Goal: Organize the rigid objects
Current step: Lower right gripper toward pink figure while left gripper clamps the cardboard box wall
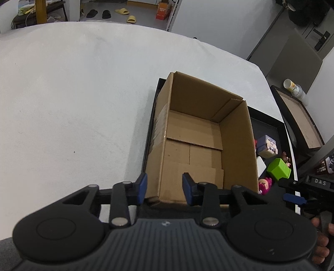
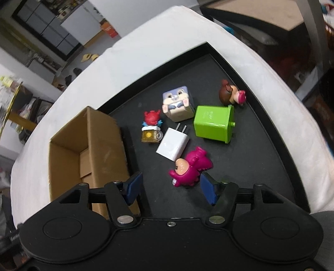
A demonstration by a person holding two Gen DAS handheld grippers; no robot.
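An open, empty cardboard box [image 1: 194,133] stands on the left of a black tray [image 2: 240,158]; it also shows in the right wrist view [image 2: 87,146]. On the tray lie a pink figure [image 2: 190,166], a white charger [image 2: 173,143], a green bin toy [image 2: 213,123], a rabbit cube [image 2: 177,104], a red figure on a mug [image 2: 151,129] and a brown-haired figure [image 2: 230,93]. My left gripper [image 1: 164,187] is open and empty over the box's near left corner. My right gripper [image 2: 170,187] is open and empty, just short of the pink figure.
The tray sits on a white cloth-covered table [image 1: 73,93]. A second black tray with a brown bottom [image 1: 300,118] and a bottle [image 1: 294,87] stand past the table's right edge. Slippers [image 1: 125,14] lie on the floor beyond.
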